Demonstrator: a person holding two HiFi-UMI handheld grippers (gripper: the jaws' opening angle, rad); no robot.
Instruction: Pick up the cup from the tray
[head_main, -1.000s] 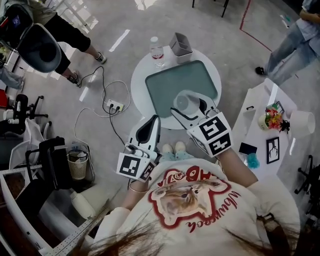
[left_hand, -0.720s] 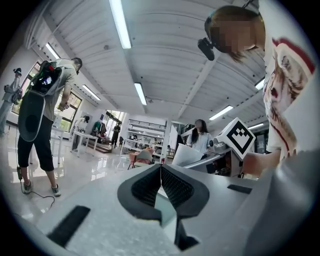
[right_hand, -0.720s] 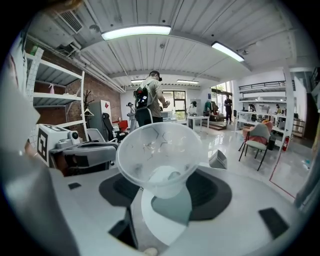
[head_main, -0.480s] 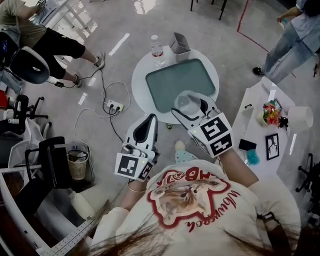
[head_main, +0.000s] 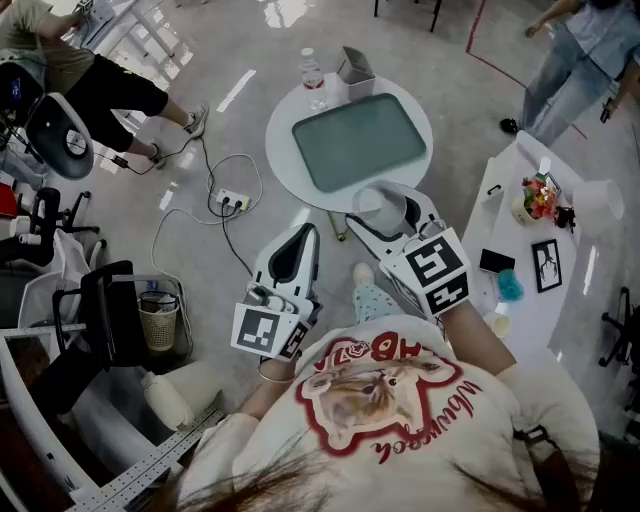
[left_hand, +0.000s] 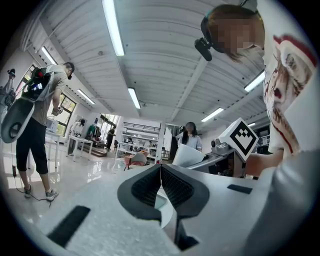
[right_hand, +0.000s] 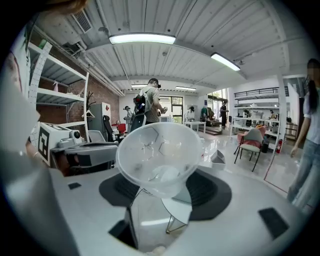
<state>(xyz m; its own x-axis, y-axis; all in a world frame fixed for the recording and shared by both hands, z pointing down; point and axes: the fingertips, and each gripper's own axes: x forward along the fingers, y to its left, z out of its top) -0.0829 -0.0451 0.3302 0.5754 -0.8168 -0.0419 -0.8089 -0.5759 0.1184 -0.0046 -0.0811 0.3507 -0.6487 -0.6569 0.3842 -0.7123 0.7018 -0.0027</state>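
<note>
The right gripper (head_main: 382, 211), clamped around the clear plastic cup (head_main: 369, 199), has lifted it off the green tray (head_main: 360, 140) and past the round table's (head_main: 283, 135) near edge, so the pick-up looks done, while the left gripper (head_main: 303, 236) hangs closed and empty.

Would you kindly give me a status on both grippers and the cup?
Right gripper shut on clear plastic cup, off the green tray. Left gripper shut, empty. Path clear.

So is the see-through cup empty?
Empty. Looking into the clear plastic cup held in the right claw, only its bare bottom shows.
</note>
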